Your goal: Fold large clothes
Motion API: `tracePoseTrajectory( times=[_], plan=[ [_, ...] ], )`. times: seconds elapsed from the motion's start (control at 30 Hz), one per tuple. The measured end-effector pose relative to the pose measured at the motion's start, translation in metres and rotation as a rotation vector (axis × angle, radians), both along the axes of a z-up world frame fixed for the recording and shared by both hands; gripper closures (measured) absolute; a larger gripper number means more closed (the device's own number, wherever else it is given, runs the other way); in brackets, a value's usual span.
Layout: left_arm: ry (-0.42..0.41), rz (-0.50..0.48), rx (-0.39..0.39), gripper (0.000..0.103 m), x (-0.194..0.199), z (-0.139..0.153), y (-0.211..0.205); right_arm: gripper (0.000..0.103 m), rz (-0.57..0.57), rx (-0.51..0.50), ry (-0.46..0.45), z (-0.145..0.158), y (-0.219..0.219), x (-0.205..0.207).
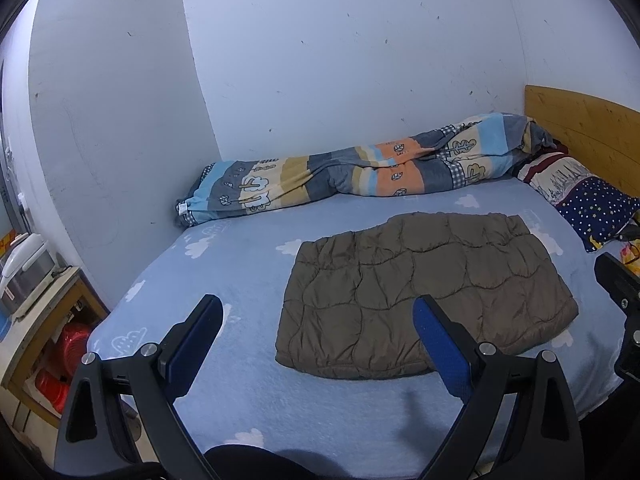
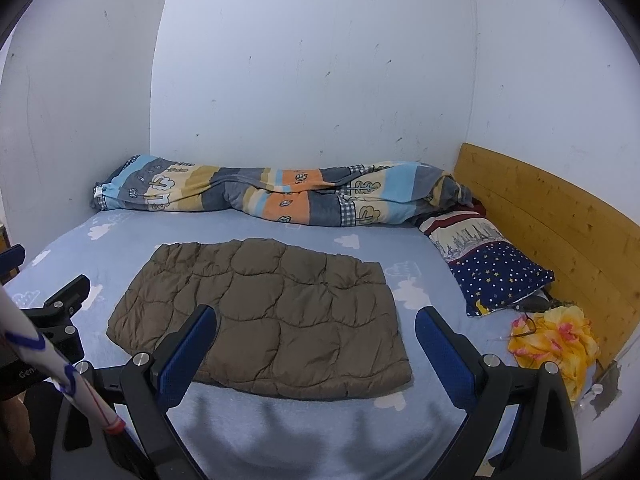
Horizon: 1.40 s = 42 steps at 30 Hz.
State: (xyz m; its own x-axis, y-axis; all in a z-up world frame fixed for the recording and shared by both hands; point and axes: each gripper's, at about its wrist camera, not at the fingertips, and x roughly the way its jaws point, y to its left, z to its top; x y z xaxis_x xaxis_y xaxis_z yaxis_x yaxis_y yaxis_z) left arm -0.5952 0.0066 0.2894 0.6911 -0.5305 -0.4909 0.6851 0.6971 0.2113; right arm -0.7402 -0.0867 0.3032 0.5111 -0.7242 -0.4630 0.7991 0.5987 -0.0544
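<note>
Left wrist cam first: my left gripper (image 1: 318,322) is spread wide with nothing between the blue pads (image 1: 440,344), just hanging over the near edge of the bed (image 1: 240,264). Right behind it the brown jacket (image 1: 424,292) lies folded into a flat quilted rectangle on the blue cloud sheet, and my right pad overlaps its near edge in the frame, though I can't tell if it's actually touching. On the right wrist cam it's the same deal: right gripper (image 2: 316,328) released, fingers wide apart and empty, jacket (image 2: 264,312) just ahead, roughly mid-bed. My left gripper (image 2: 68,292) pokes in at the left side there. Further back on the right sits a star pillow (image 2: 496,276) with a yellow cloth (image 2: 556,340) near it, against the wooden headboard (image 2: 540,220). Farthest back, a striped duvet (image 2: 280,196) is rolled up along the wall (image 2: 320,60).
</note>
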Motion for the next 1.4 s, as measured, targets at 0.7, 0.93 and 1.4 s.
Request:
tracePoseTrajectory(
  times=[0.7, 0.93, 1.4],
  plan=[
    [0.004, -0.026, -0.022, 0.008, -0.0035, 0.0033, 0.0057, 0.002, 0.010, -0.002, 0.010, -0.0020, 0.0019, 0.0027],
    [0.016, -0.024, -0.027, 0.008, -0.0003, 0.0045, 0.0072, 0.002, 0.012, -0.004, 0.015, -0.0019, 0.0013, 0.0036],
    [0.022, -0.021, -0.030, 0.008, 0.0034, 0.0038, 0.0083, 0.002, 0.021, -0.002, 0.022, -0.0037, 0.0022, 0.0048]
  ],
)
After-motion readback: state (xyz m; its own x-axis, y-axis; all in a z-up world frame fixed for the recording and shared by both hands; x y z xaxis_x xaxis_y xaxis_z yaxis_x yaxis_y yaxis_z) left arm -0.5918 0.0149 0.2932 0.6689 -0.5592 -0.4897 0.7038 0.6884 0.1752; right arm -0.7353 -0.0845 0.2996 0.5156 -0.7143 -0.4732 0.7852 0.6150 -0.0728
